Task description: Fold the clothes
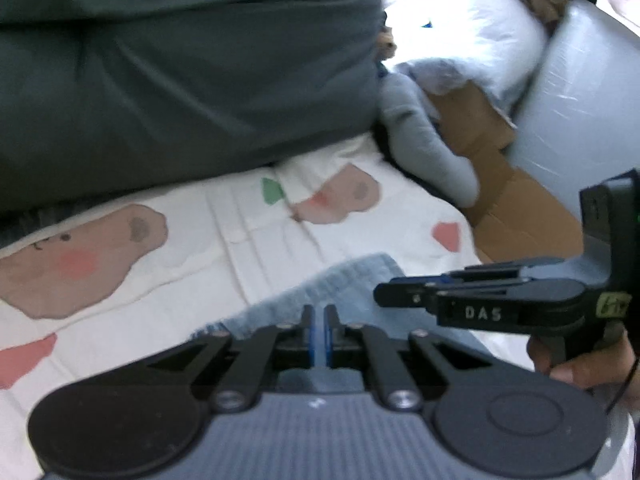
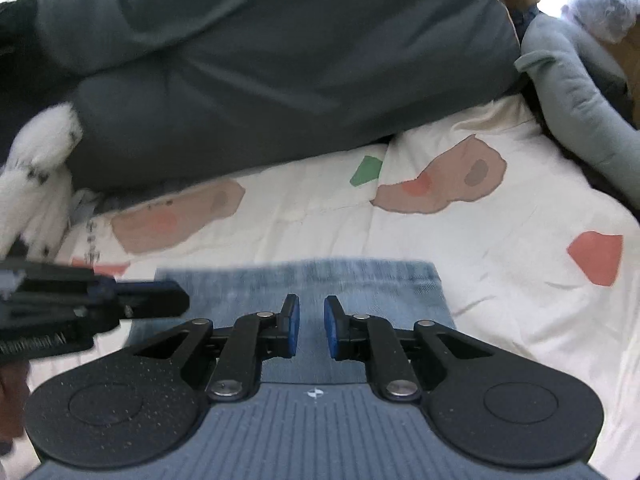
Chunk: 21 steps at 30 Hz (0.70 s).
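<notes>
Folded light-blue jeans are laid flat on a white quilt printed with pink and brown patches. Beyond the jeans, a dark grey cushion is propped at the quilt's far edge. The left gripper is seen over the jeans, its jaws closed almost together; whether cloth is pinched cannot be told. The right gripper is held above the jeans with jaws parted, nothing between them.
</notes>
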{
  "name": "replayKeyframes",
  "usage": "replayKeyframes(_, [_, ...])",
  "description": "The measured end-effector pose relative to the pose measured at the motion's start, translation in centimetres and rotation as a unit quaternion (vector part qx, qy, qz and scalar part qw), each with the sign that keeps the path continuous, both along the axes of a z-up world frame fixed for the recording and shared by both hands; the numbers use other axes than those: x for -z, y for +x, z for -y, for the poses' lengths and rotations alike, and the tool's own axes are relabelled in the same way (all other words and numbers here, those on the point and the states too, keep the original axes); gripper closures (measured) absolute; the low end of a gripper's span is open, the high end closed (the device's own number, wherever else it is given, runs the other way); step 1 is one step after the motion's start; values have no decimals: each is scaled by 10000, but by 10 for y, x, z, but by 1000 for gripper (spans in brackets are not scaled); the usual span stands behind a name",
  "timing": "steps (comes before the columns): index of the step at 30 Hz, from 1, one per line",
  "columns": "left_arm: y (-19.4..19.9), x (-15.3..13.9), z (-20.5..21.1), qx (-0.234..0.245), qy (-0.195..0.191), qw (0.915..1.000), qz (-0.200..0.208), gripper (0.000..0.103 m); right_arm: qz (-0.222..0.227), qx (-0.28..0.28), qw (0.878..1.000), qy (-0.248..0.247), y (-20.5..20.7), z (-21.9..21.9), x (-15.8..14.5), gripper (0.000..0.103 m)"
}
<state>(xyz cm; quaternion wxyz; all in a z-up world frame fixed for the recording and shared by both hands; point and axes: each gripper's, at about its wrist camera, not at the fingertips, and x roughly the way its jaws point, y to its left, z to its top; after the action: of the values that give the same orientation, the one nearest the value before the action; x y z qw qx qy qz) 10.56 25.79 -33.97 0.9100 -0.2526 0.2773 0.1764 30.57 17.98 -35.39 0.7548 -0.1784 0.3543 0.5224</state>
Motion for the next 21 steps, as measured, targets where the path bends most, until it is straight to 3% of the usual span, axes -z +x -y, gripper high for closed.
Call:
replayKeyframes(6, [-1, 22, 14, 176, 331, 9984, -412, 100, 310, 16, 9992, -232, -12, 14, 18, 82])
replayKeyframes(10, [0, 43, 9, 376, 432, 9975, -420, 100, 236, 92, 9993, -291, -13, 12, 33, 82])
replayKeyframes(12, [5, 43, 10, 459, 575, 9960, -504, 100, 296, 90, 9989, -352, -14, 9, 40, 82])
replayKeyframes(16, [8, 36, 4, 220, 165, 9981, -548, 100, 111, 185, 9988, -450, -10, 8, 40, 82])
replayKeyframes(18, [6, 26, 11, 212, 290, 9980, -528, 100, 8, 245, 9984, -500, -8, 7, 33, 82])
replayKeyframes(21, [1, 17, 23, 498, 243, 9980, -314, 99, 202, 87, 9990, -393, -18, 13, 22, 82])
